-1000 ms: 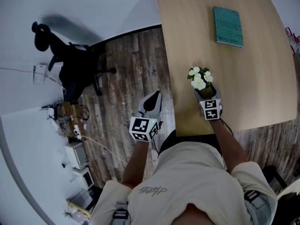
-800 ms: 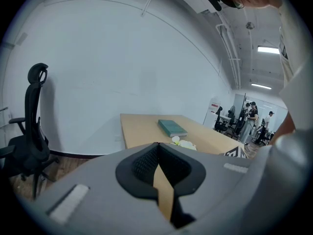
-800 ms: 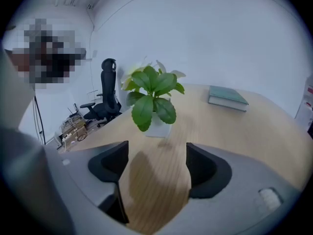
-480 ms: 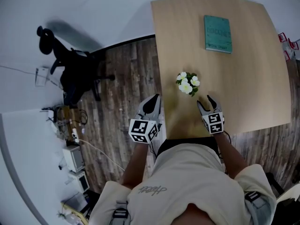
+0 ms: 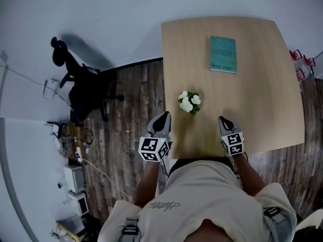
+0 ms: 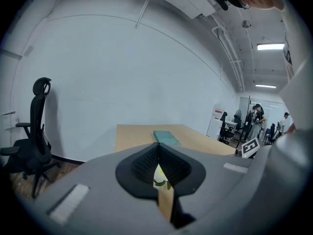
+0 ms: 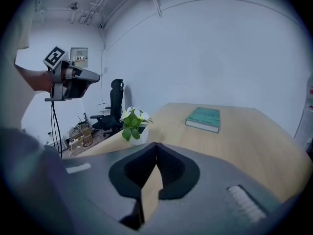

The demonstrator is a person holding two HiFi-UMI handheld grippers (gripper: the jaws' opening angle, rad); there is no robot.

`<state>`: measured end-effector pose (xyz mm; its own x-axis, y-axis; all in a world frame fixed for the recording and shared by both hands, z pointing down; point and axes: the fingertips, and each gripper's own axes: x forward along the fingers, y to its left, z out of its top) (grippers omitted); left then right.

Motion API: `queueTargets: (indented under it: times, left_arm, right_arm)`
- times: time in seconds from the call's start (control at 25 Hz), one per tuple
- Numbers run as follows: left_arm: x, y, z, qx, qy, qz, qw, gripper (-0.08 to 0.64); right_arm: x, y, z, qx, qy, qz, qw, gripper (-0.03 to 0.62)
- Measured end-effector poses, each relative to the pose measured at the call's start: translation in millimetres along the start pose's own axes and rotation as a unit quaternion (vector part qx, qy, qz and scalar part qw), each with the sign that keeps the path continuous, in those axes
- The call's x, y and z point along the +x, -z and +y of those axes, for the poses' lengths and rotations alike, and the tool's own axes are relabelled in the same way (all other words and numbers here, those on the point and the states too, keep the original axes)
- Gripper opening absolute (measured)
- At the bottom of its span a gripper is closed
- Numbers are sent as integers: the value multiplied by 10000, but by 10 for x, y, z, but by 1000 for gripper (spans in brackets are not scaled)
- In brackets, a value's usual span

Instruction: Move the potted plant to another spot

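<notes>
White-flowered potted plant (image 5: 189, 103) stands near the table's (image 5: 262, 84) left edge, apart from my claws; left claw (image 5: 163, 119) and right claw (image 5: 225, 121) are both closed, holding nothing.

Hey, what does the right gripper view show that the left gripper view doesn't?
Only the right gripper view: the whole potted plant standing free on the table, with the left gripper held in the air at the left. Only the left gripper view: people standing far off and a marker cube of the right gripper. Both: the teal book, the black office chair, the white wall, and fingers closed on nothing.
</notes>
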<state>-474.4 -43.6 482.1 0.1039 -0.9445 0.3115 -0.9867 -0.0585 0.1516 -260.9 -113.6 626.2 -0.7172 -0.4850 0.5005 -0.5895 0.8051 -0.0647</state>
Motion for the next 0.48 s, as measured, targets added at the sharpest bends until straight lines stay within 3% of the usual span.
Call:
queueTargets:
  times: [0.32, 0.48]
  left_arm:
    - [17, -191, -240, -6, -137, -241, 9996, 15]
    - [0, -361, -334, -140, -174, -451, 9987, 15]
  right_arm:
    - [-329, -362, -390, 460, -130, -559, 9973, 2]
    - [-479, -727, -554, 342, -191, -976, 9945, 2]
